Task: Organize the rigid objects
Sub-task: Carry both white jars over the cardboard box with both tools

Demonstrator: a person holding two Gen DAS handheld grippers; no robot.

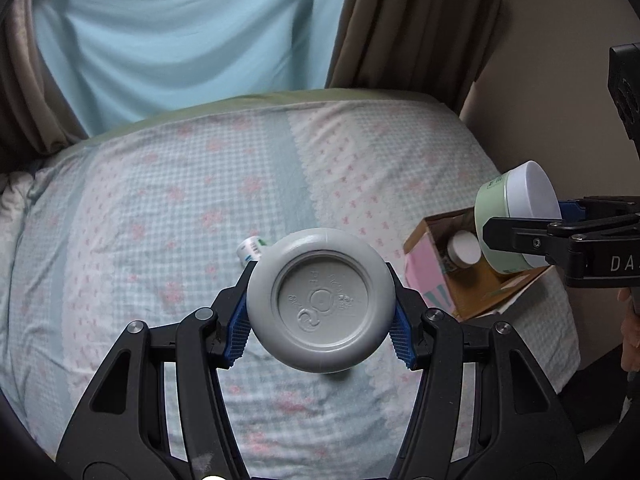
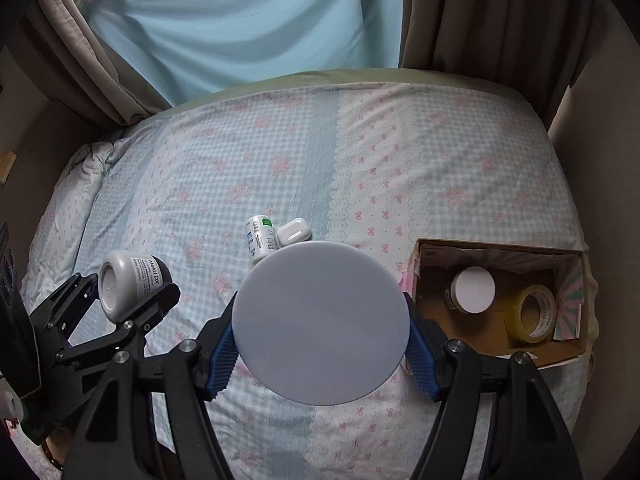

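Soft, dim daylight filters through the pale blue curtain [image 2: 248, 28], leaving only faint shadows on the bed [image 2: 320, 168]. Both fisheye views bend strongly and darken toward black corners.

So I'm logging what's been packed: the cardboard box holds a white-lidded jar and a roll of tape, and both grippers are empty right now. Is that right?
Not quite. The cardboard box does hold the white-lidded jar and roll of tape, but both grippers are full: the right wrist view shows the right gripper clamping a round jar and the left gripper holding a grey bottle.
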